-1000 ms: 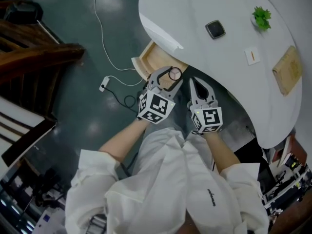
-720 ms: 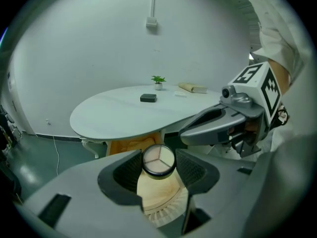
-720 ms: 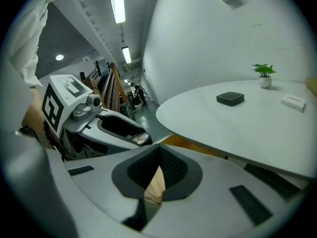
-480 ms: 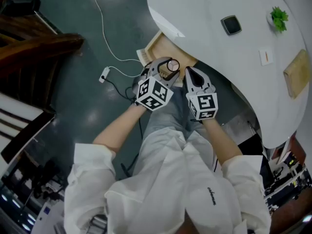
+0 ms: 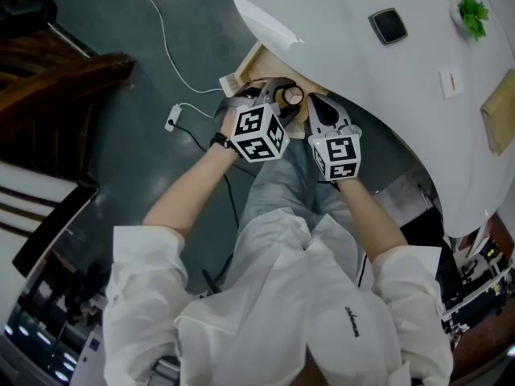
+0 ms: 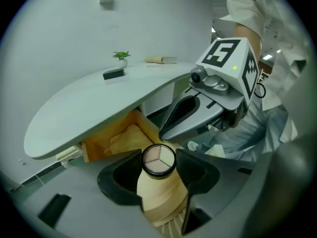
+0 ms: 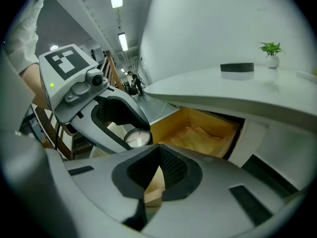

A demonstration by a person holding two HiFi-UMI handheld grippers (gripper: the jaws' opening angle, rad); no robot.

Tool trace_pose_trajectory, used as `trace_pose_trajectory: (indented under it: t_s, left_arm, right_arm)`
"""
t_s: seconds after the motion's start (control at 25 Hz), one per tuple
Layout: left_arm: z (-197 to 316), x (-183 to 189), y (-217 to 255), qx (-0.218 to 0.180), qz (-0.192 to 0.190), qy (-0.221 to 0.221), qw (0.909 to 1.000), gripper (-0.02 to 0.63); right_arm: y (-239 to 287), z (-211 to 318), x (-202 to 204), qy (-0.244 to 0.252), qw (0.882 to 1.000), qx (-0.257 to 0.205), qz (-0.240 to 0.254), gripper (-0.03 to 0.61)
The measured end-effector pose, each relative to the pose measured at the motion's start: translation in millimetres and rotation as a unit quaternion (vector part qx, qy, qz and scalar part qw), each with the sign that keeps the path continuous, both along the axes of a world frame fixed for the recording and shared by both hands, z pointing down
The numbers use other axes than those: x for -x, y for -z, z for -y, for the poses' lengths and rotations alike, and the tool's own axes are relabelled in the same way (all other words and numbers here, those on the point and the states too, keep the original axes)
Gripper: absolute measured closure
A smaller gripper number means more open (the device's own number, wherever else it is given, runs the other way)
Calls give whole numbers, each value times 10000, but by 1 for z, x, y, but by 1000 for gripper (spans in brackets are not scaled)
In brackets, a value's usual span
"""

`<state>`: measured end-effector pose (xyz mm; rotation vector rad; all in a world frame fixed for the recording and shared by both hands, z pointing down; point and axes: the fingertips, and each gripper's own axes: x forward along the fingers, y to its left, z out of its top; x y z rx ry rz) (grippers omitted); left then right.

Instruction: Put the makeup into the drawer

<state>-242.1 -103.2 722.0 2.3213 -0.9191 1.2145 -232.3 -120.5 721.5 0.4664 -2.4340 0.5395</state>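
A round makeup compact (image 5: 291, 96) with beige powder under a clear lid sits between the jaws of my left gripper (image 5: 283, 95), which is shut on it. In the left gripper view the compact (image 6: 158, 161) hangs in front of the open wooden drawer (image 6: 119, 139). That drawer (image 5: 244, 74) sticks out from under the white table (image 5: 338, 22), and crumpled yellowish paper lies inside it (image 7: 198, 128). My right gripper (image 5: 316, 104) is close beside the left one, to its right, its jaws together on nothing (image 7: 143, 205).
On the table stand a small black box (image 5: 387, 26), a little green plant (image 5: 472, 13) and a wooden board (image 5: 500, 119). A white cable with a plug (image 5: 173, 119) trails over the dark floor. Dark wooden furniture (image 5: 64, 71) stands at the left.
Both grippers have sunk toward the drawer mouth, and the left one has rolled with the compact still in its jaws. The right gripper stayed beside it.
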Motion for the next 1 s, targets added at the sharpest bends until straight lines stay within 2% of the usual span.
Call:
trace_pose_trajectory:
  t_s: [0.2,0.48,0.84,1.0]
  left_arm:
    - [-2,-7,-23,289,294,-953,9946,387]
    - [-10,-20,-55,643,516,-2134,9735,387]
    - [-18,-28,-99,799,777,-2817,9530,387]
    - [-14,-35,-112,799,791,-2957,9486,387]
  right_arm:
    - [-15,0,0,29,10000,13,-61,561]
    - [-29,-1,-8,-71,9999,23,-135,561]
    - [-45,-8,-12,-89,9997,149,-188,561]
    - [-50,-9,-13,-108,9996,171,-195,561]
